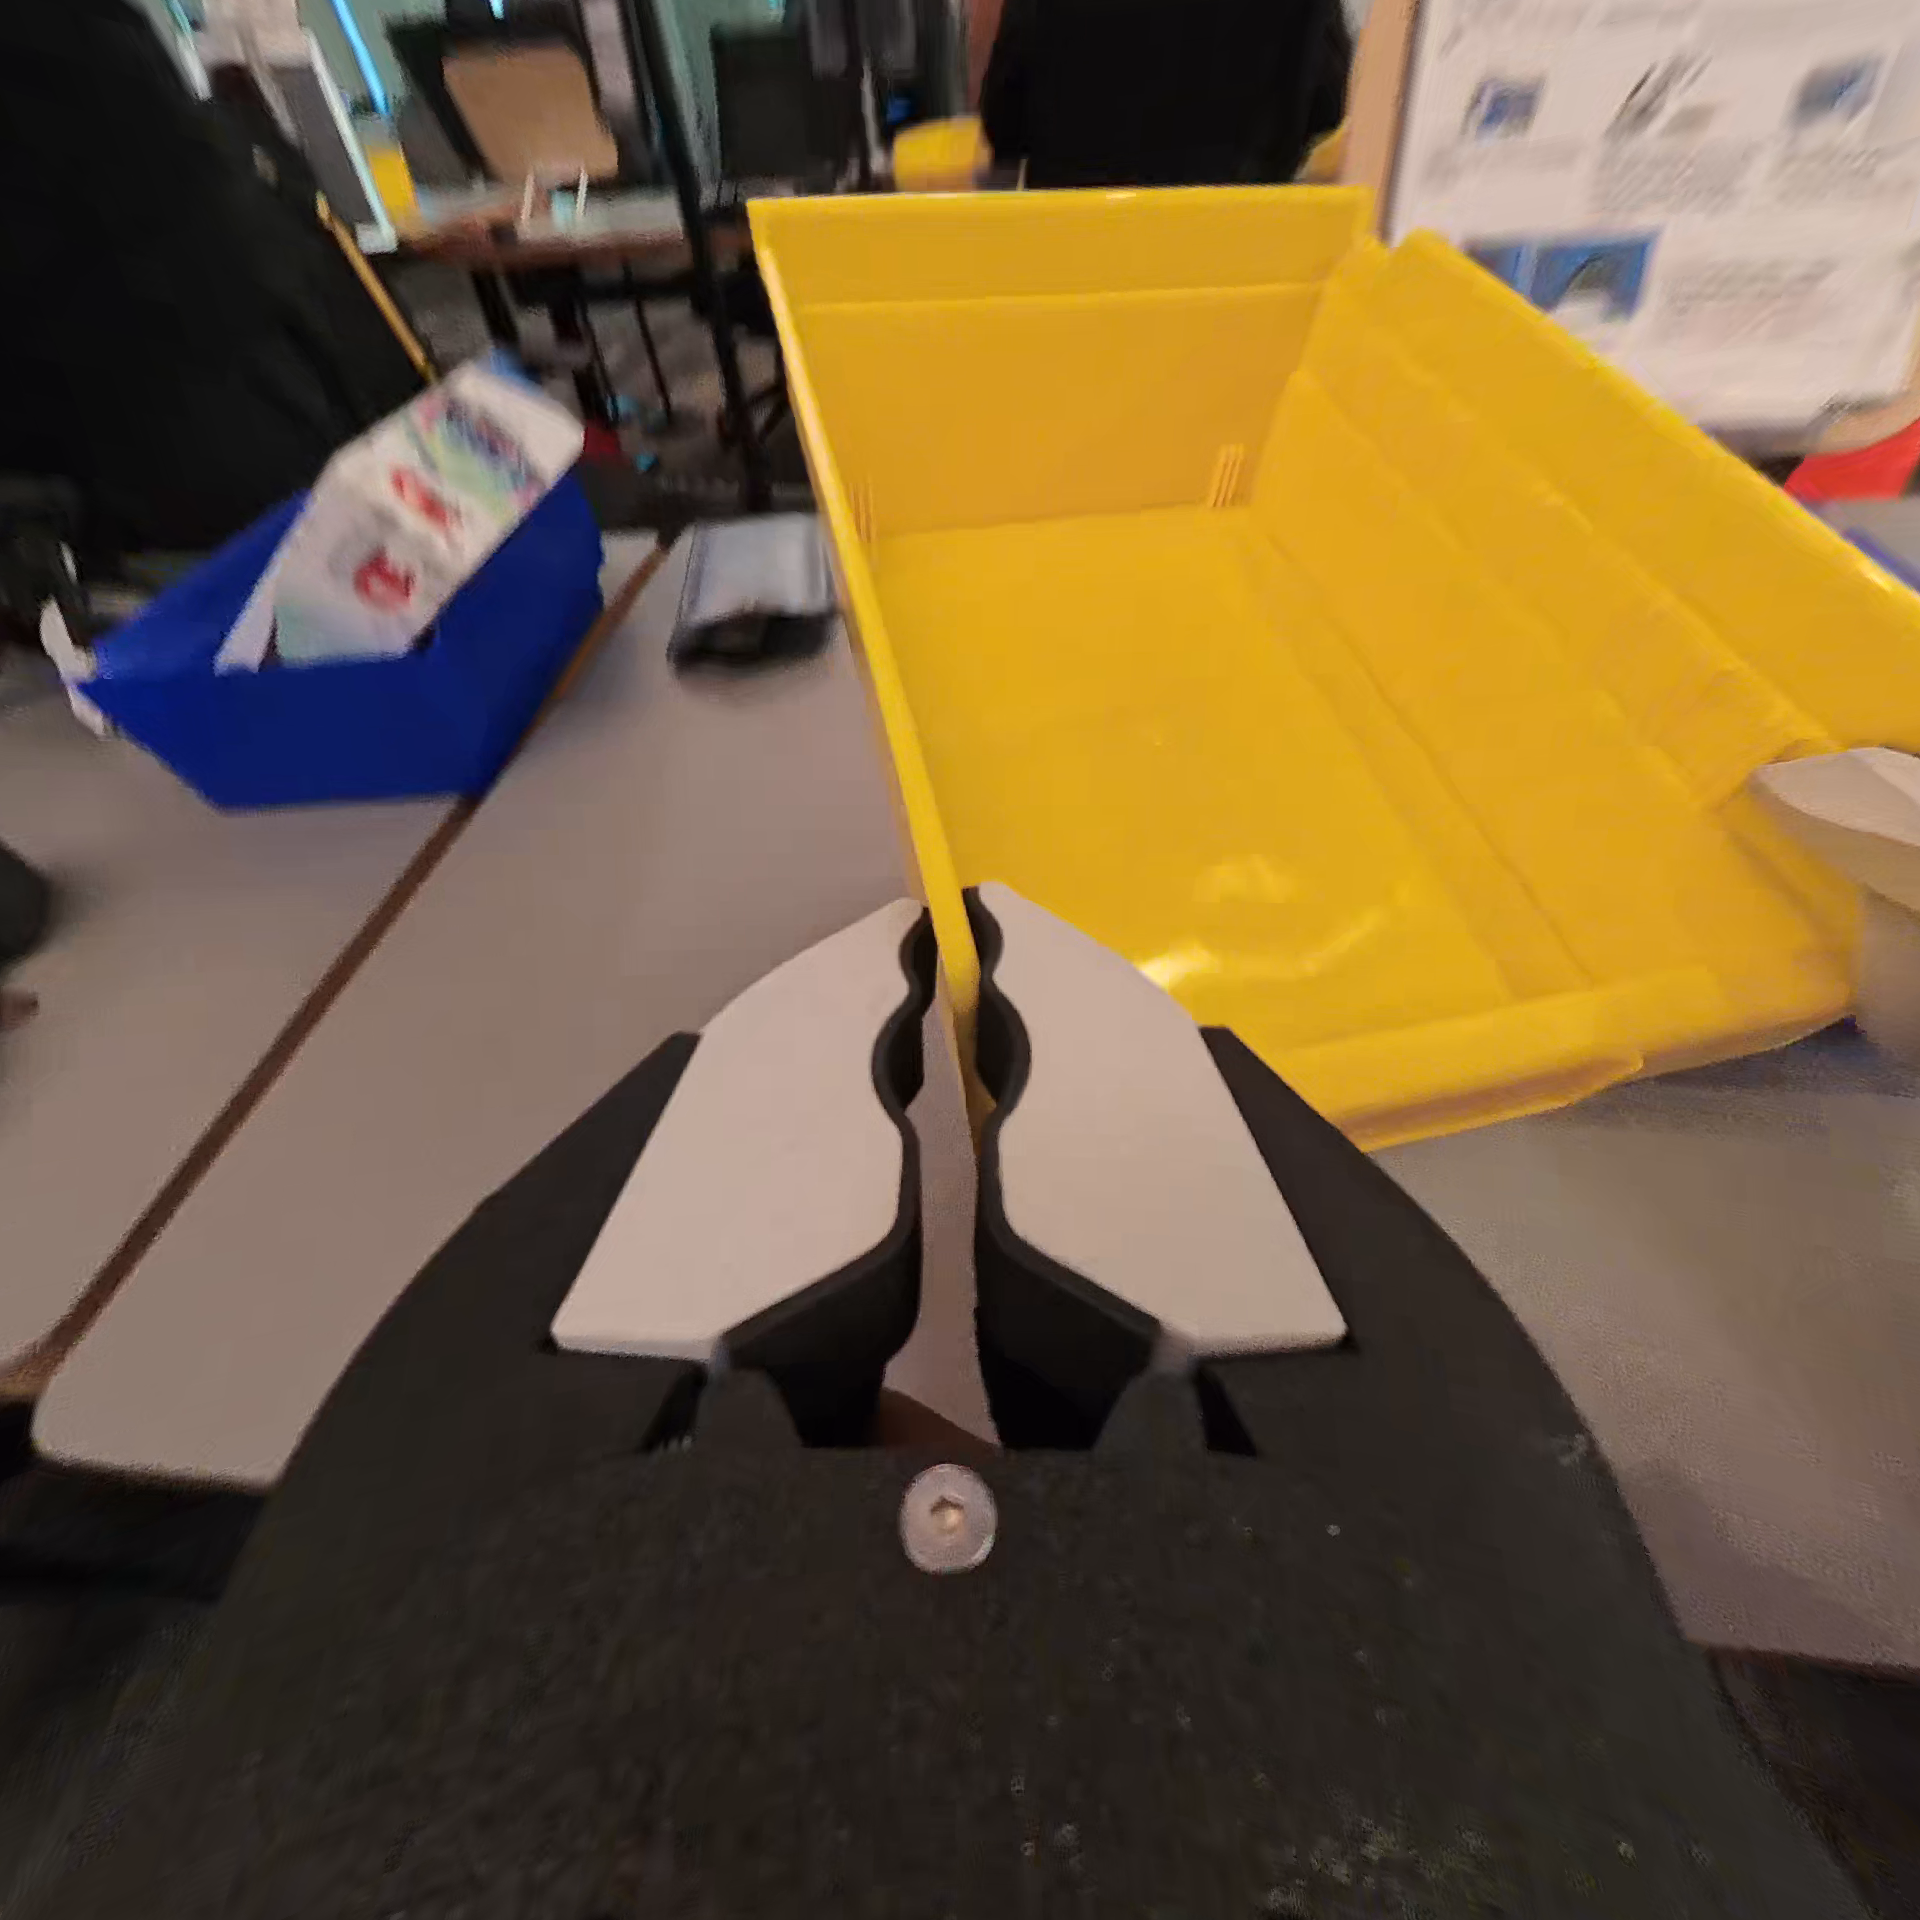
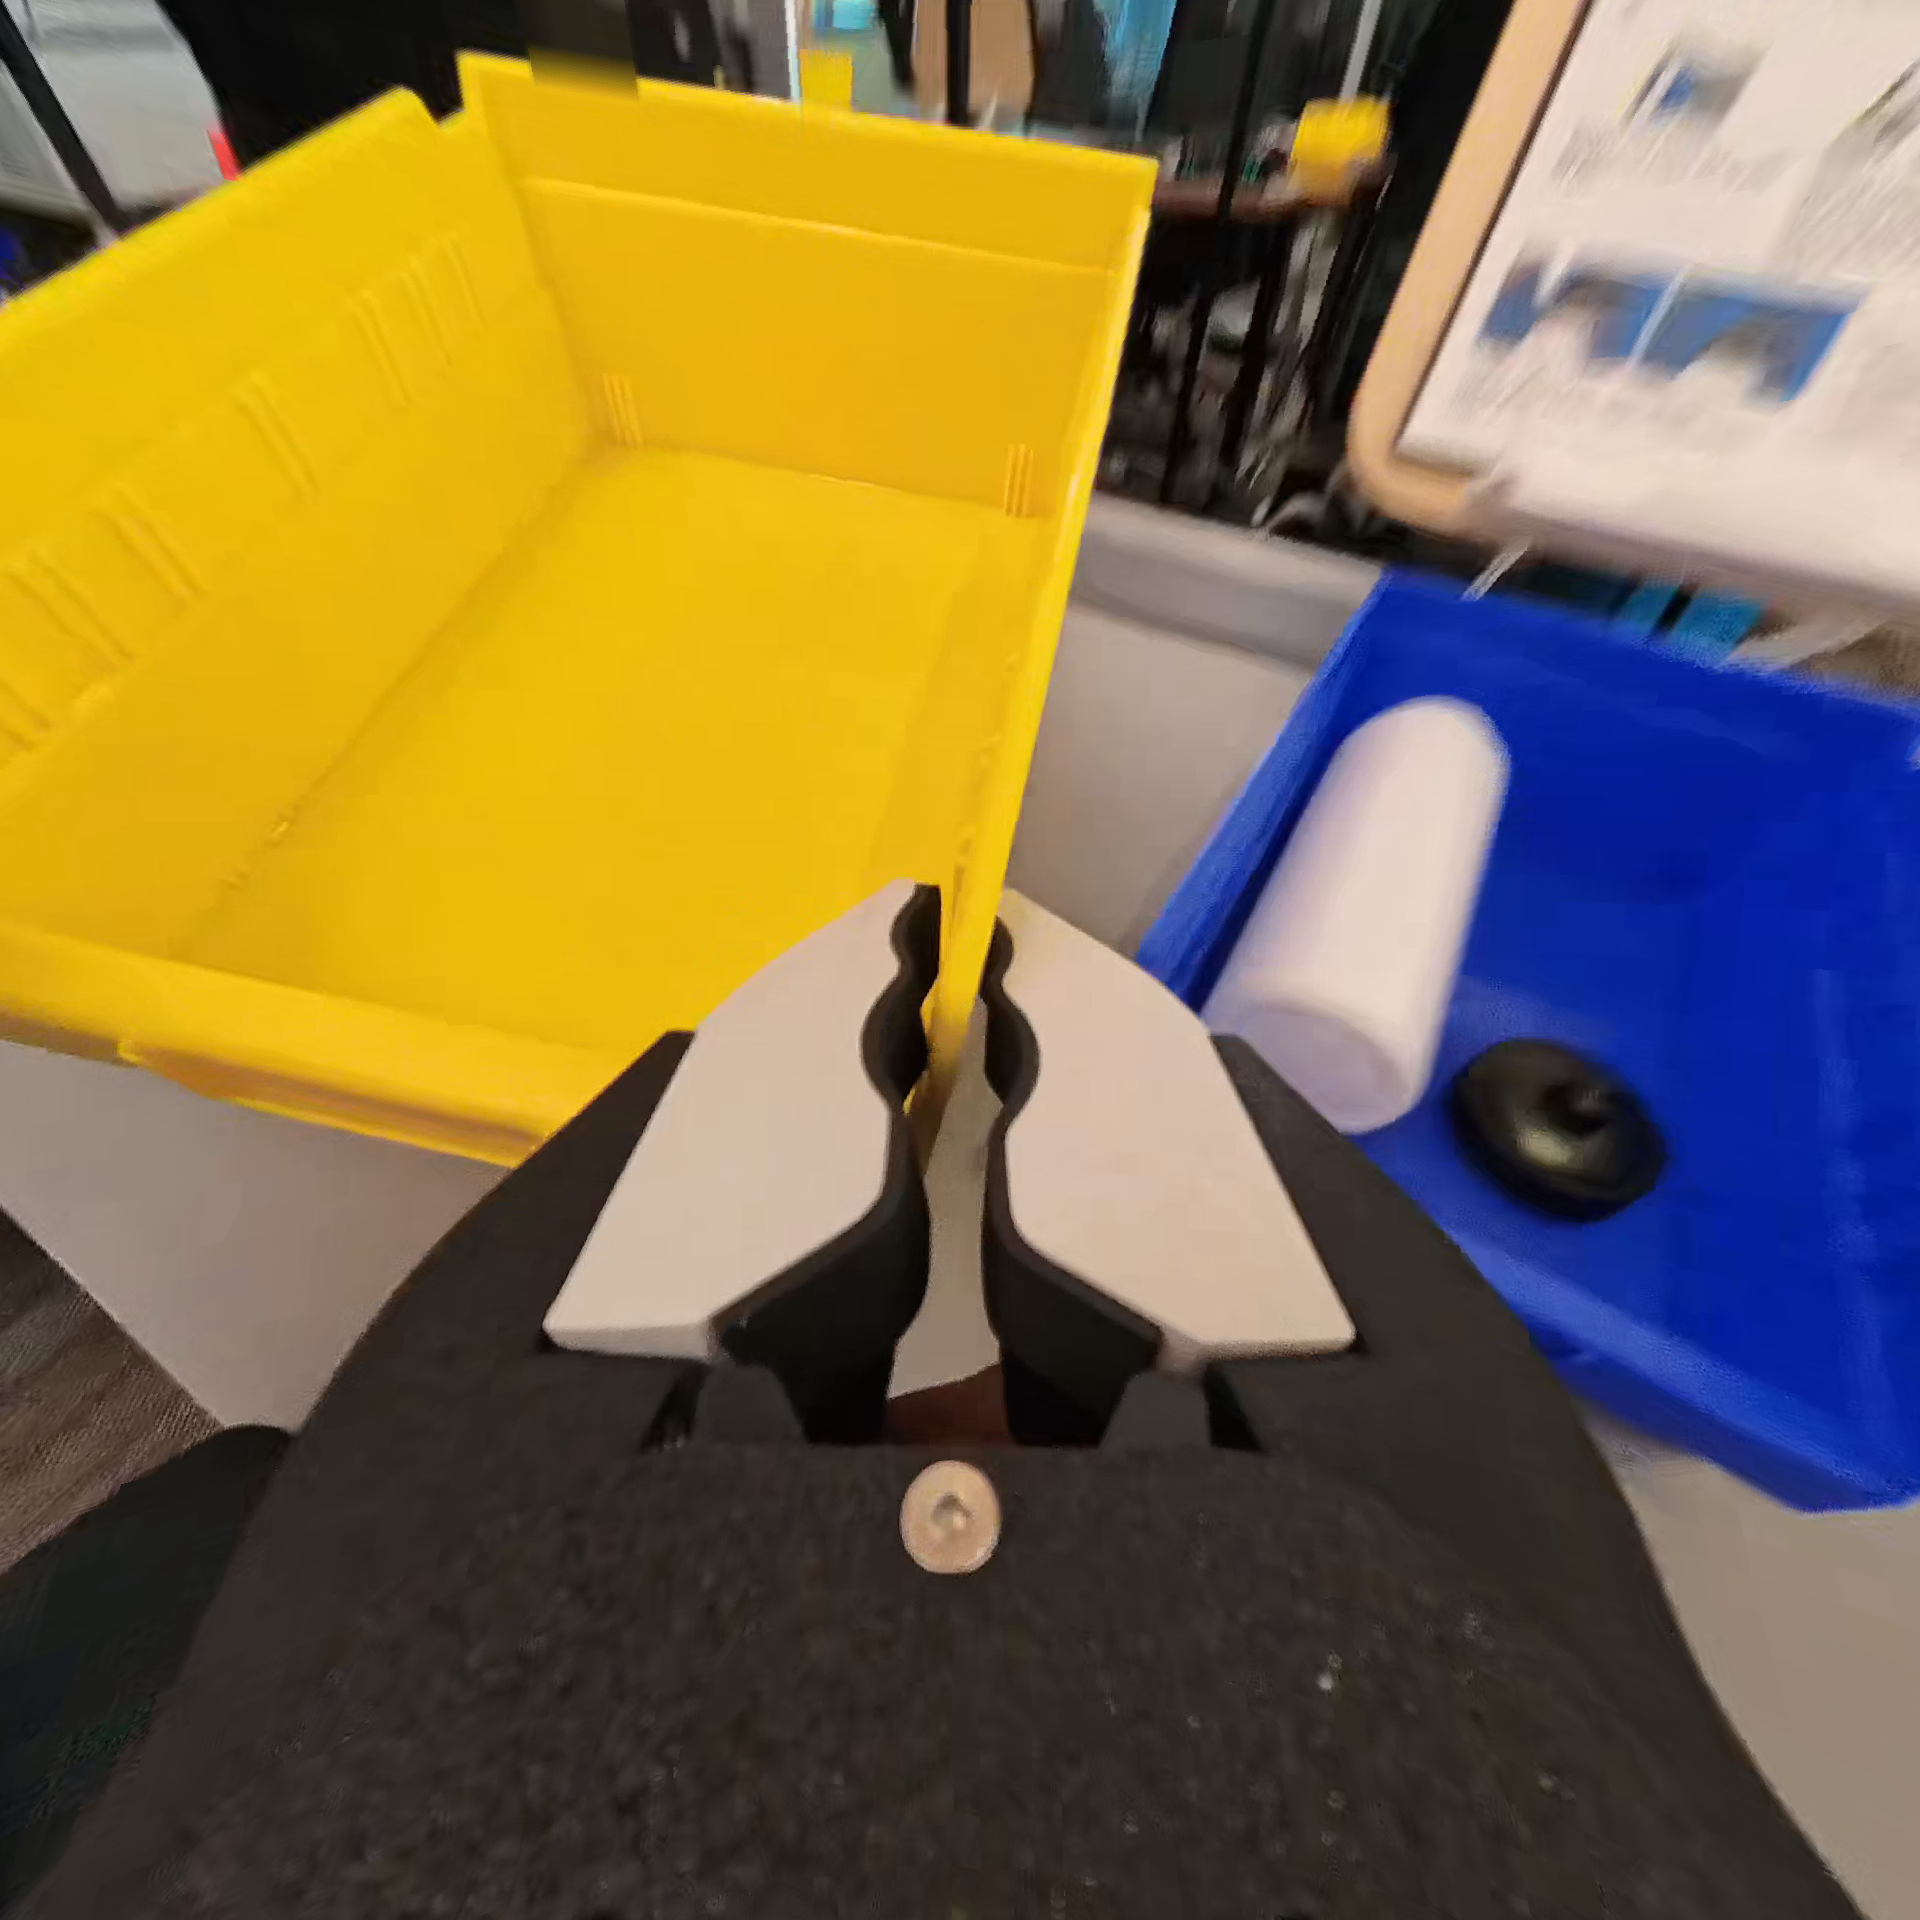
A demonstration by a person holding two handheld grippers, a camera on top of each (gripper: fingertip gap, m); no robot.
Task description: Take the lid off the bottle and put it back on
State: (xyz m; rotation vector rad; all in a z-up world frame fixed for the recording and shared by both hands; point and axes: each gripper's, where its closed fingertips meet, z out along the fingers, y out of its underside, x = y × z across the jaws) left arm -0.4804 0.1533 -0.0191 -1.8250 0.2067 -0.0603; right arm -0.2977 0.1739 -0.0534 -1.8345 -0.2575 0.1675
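Both claws clamping the yellow bin, bottle untouched.

I'm seeing the left claw (image 1: 948,925) clenching on the left side wall of the empty yellow plastic storage bin (image 1: 1195,727), and the right claw (image 2: 951,914) clenching on its right wall (image 2: 997,779). The white cylindrical bottle (image 2: 1361,914) is lying on its side in the blue plastic bin (image 2: 1714,1299) just right of the yellow one, beside a black round lid-like thing (image 2: 1553,1127); I can't tell if that's its lid. A second blue bin (image 1: 343,717) holding a printed packet is sitting on the grey bench (image 1: 644,935). Risk: thin walls are slipping or flexing in narrow grips, so the bin could tilt, drop, or be knocking the blue bin and rolling the bottle.
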